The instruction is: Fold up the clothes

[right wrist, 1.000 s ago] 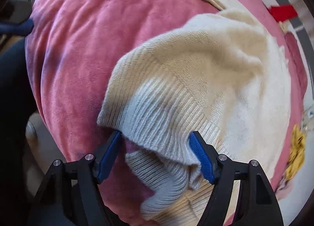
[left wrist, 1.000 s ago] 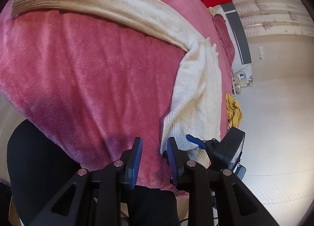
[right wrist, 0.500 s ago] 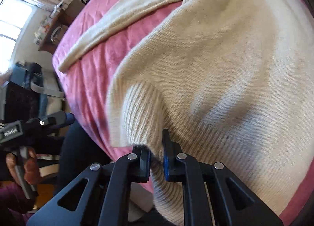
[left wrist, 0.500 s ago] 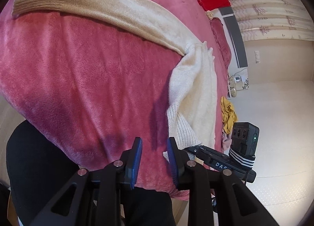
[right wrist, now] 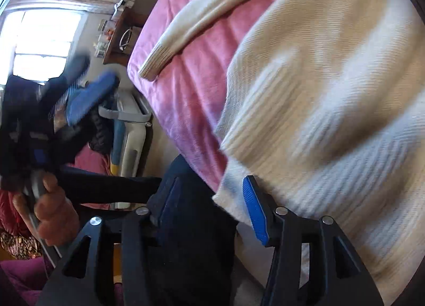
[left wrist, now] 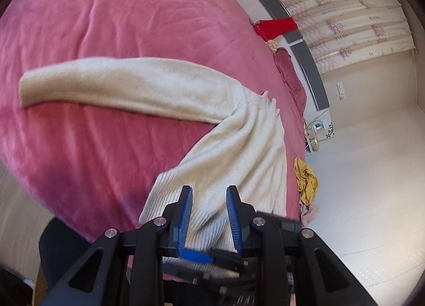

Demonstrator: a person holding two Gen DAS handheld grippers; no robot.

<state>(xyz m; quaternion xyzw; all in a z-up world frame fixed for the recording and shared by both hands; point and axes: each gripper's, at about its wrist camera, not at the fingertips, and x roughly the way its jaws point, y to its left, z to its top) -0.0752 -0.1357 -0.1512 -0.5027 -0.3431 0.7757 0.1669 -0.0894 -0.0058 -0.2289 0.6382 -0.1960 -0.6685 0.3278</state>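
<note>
The left tongs [left wrist: 208, 215] stand apart over the ribbed hem of the cream sweater [left wrist: 239, 152], which lies on the pink bed cover [left wrist: 106, 27]. Only the right view shows the person's hand [right wrist: 50, 207], blurred. The right tongs [right wrist: 209, 202], half a second ago clamped on the hem, now gape beside it.

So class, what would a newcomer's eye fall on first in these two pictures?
First, the cream ribbed knit sweater sprawled over the pink plush bedspread, one sleeve stretched leftwards. Next, the left claw, its blue pads open over the sweater's ribbed hem. A crumpled mustard-yellow cloth hangs by the bed's right edge.
</note>
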